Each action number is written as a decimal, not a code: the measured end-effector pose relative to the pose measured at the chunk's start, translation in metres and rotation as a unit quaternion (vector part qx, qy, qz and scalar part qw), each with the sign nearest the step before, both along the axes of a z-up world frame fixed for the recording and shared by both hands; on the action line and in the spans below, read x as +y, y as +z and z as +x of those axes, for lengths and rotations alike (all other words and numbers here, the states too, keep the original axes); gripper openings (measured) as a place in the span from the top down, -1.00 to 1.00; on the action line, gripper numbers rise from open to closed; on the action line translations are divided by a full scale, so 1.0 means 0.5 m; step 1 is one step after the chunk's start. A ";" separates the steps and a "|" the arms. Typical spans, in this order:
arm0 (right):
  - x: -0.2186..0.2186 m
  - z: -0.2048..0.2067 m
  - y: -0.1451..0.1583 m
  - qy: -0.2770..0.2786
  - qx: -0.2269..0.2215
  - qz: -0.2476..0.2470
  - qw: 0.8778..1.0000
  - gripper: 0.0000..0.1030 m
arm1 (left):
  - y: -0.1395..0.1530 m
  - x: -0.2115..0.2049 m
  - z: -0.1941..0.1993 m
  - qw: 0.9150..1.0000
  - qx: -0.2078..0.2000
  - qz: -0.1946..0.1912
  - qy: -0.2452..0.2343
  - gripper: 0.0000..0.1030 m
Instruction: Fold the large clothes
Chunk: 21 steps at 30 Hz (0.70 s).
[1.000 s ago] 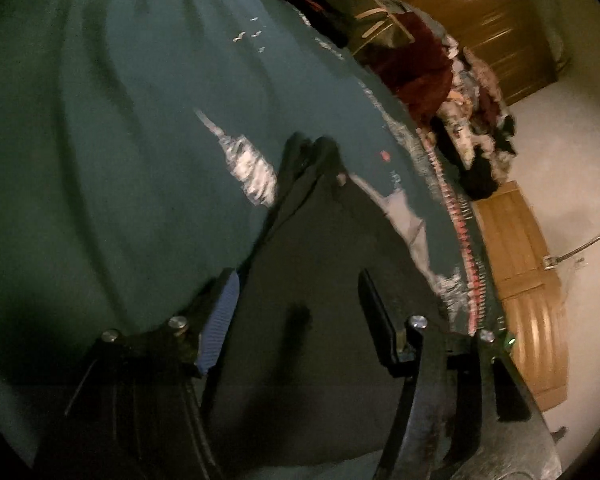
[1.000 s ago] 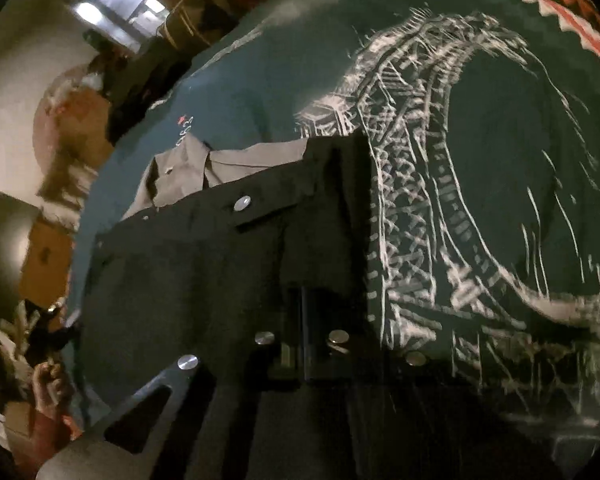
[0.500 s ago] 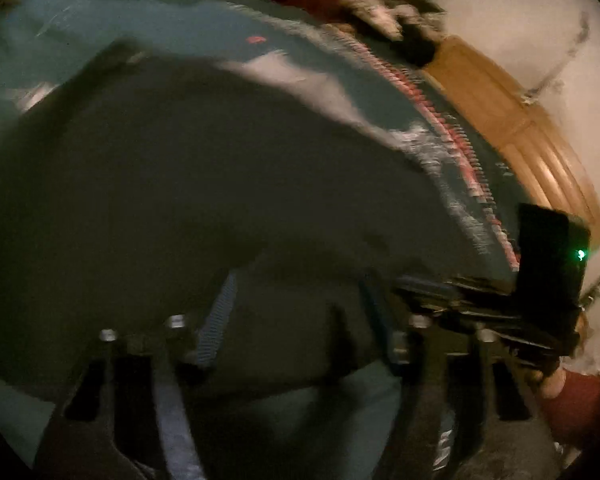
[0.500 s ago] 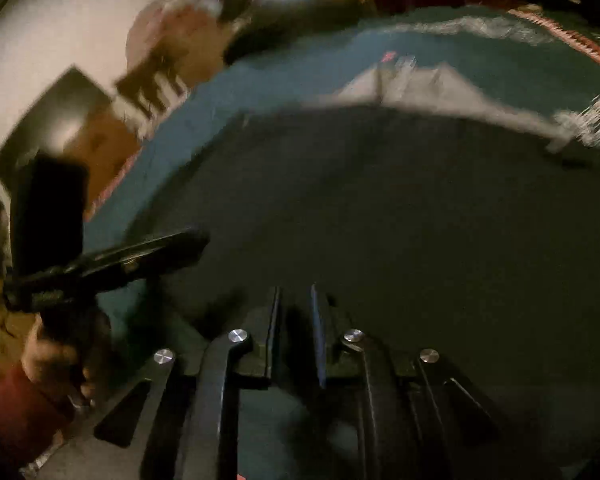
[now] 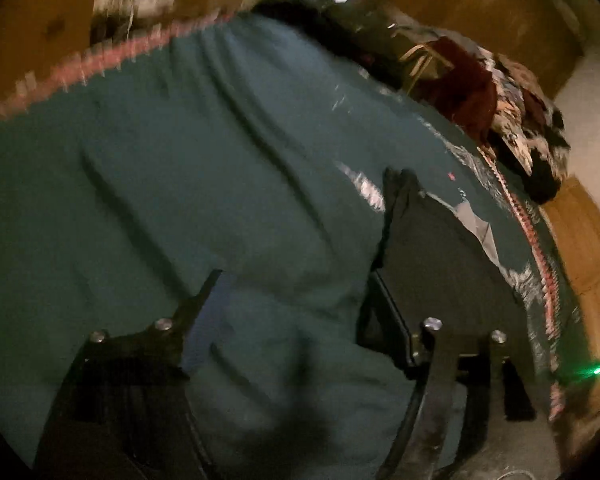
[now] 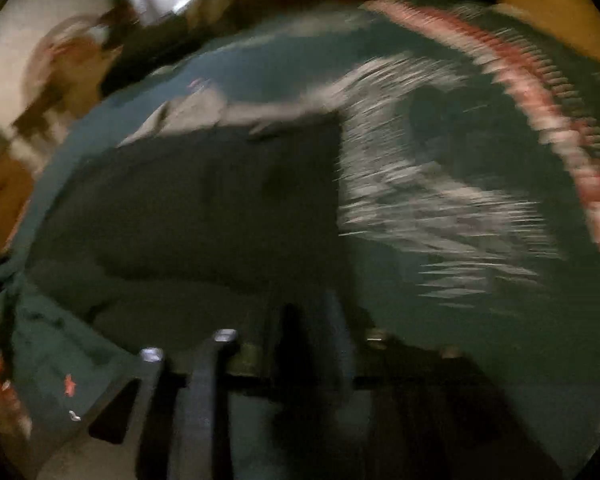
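Observation:
A dark garment [image 5: 440, 264] lies folded on the teal bedspread [image 5: 180, 184], right of my left gripper [image 5: 296, 284]. The left gripper is open and empty, its fingers spread over bare bedspread, the right finger at the garment's left edge. In the right wrist view the same garment [image 6: 204, 208] lies flat with a pale lining [image 6: 188, 116] showing at its far edge. My right gripper [image 6: 308, 312] hovers at the garment's near right corner, jaws close together; blur hides whether cloth is pinched.
A pile of mixed clothes [image 5: 512, 120] sits at the bed's far right. The bedspread has a red patterned border [image 6: 540, 92] and white print [image 6: 420, 200]. Wooden furniture [image 5: 588, 248] stands beyond the bed edge.
Both grippers swung over the garment and back. The left gripper moved left, off the garment onto bare bedspread. Both views are motion-blurred now.

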State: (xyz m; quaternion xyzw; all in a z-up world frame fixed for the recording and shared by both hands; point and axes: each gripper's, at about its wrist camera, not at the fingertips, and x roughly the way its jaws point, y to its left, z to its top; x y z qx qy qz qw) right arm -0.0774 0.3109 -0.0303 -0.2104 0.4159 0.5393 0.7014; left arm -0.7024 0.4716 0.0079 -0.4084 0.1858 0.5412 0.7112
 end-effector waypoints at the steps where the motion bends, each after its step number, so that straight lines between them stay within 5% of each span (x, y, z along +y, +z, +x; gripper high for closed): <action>1: -0.033 -0.002 0.031 -0.013 -0.023 0.010 1.000 0.13 | 0.015 -0.021 0.018 1.000 0.016 0.015 -0.012 -0.49; 3: -0.082 -0.029 0.065 -0.025 -0.041 0.026 0.998 -0.05 | 0.024 -0.063 0.076 0.997 0.035 0.039 -0.053 -0.68; 5: -0.103 -0.093 0.061 -0.017 -0.042 0.033 0.998 -0.64 | 0.002 -0.099 0.156 0.993 0.048 0.051 -0.099 -0.70; 7: -0.119 -0.164 0.031 0.011 -0.058 0.021 0.998 -0.70 | -0.034 -0.138 0.216 0.987 0.058 0.051 -0.140 -0.72; 11: -0.124 -0.269 -0.075 0.039 -0.087 -0.019 0.995 -0.69 | -0.120 -0.146 0.316 0.983 0.113 0.003 -0.147 -0.73; 15: -0.114 -0.273 -0.141 -0.003 -0.083 -0.035 0.996 -0.96 | -0.165 -0.146 0.380 0.966 0.214 -0.003 -0.142 -1.00; 21: -0.110 -0.263 -0.144 -0.018 -0.076 -0.036 0.996 -1.00 | -0.173 -0.122 0.414 0.956 0.260 -0.024 -0.132 -1.00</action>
